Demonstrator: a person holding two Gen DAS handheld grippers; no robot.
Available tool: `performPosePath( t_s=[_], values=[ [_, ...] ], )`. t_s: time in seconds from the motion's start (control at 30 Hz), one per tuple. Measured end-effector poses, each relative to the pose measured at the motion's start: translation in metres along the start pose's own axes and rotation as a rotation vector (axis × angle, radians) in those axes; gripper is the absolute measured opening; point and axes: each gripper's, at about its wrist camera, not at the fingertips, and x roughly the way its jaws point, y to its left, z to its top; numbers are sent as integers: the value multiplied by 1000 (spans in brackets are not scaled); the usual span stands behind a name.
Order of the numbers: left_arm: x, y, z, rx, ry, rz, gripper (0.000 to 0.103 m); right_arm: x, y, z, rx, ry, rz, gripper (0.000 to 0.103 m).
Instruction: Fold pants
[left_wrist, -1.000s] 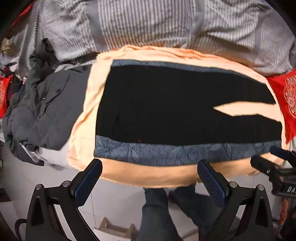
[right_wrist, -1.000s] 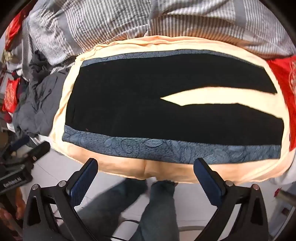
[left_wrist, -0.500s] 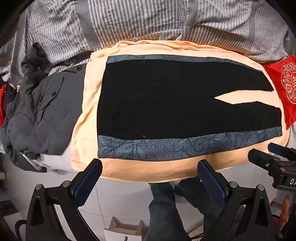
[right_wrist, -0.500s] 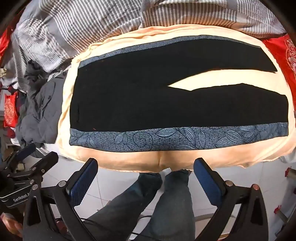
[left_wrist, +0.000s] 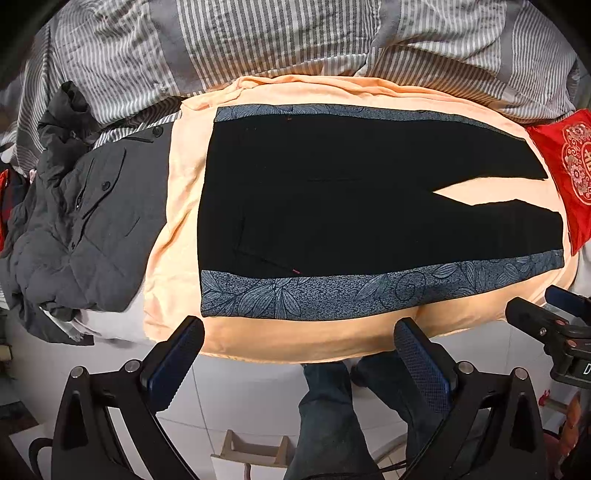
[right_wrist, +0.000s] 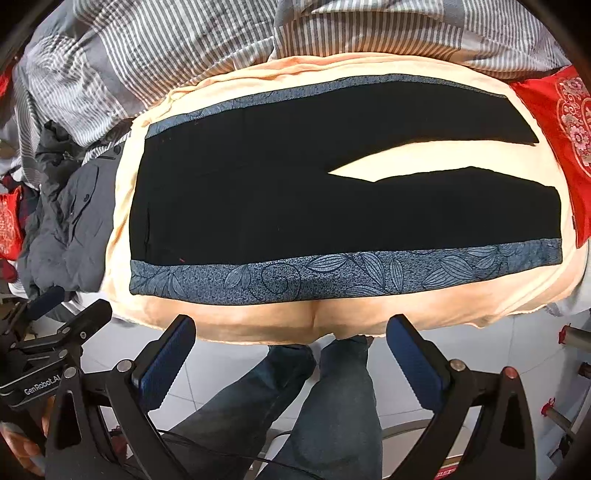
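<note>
Black pants (left_wrist: 332, 206) with blue-grey leaf-patterned side stripes lie flat on a peach sheet (left_wrist: 177, 236), waist to the left, legs spread in a narrow V to the right. They also show in the right wrist view (right_wrist: 295, 192). My left gripper (left_wrist: 295, 362) is open and empty, held high above the near edge of the bed. My right gripper (right_wrist: 288, 362) is open and empty, also above the near edge. The right gripper shows at the right of the left wrist view (left_wrist: 554, 332); the left gripper shows at the left of the right wrist view (right_wrist: 48, 339).
A dark grey jacket (left_wrist: 81, 229) lies heaped left of the pants. A grey striped duvet (left_wrist: 295, 40) lies behind. A red embroidered cushion (left_wrist: 569, 166) sits at the leg ends. The person's jeans legs (right_wrist: 325, 406) and white tiled floor are below.
Both grippers have pulled back and up from the bed, so the pants sit further off in both views. Both stay open and empty. The pants have not moved.
</note>
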Motion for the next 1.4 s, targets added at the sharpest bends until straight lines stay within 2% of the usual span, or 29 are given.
performPosePath(
  t_s=[1.4],
  values=[
    [1, -4, -4, 3, 1, -46, 103, -4, -12, -16, 60, -11, -44, 103]
  ],
)
